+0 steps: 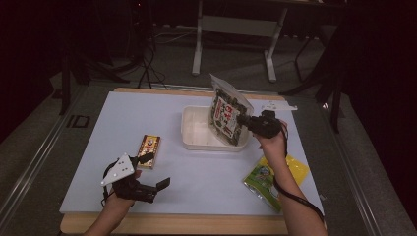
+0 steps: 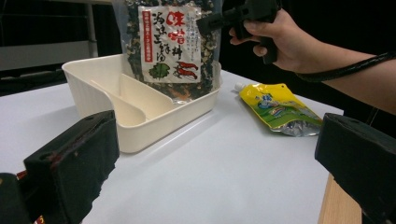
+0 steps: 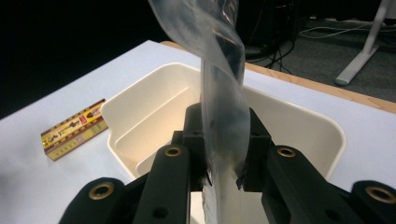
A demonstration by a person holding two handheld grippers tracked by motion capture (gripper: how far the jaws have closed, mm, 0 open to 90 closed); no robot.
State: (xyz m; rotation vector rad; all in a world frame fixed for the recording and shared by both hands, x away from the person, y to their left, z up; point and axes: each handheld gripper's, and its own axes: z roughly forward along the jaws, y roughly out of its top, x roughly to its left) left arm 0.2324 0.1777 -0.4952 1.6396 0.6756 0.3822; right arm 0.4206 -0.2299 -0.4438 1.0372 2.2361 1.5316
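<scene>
On the white table (image 1: 196, 167), the right gripper (image 1: 244, 120) pinches the seaweed pouch (image 1: 227, 117) upright over the cream tray (image 1: 189, 129)'s right end, left gripper (image 1: 158, 172) spread idle, and that tall pouch could flop out over the rim.

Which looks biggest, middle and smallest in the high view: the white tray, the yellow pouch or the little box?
1. White tray, largest.
2. Yellow pouch, middle.
3. Little box, smallest.
The pouch lies nearer the camera and an arm partly hides it, so its size is less sure.

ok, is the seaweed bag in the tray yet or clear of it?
Partly in: the bag stands upright, its bottom inside the tray, with the right gripper clamping it.
</scene>
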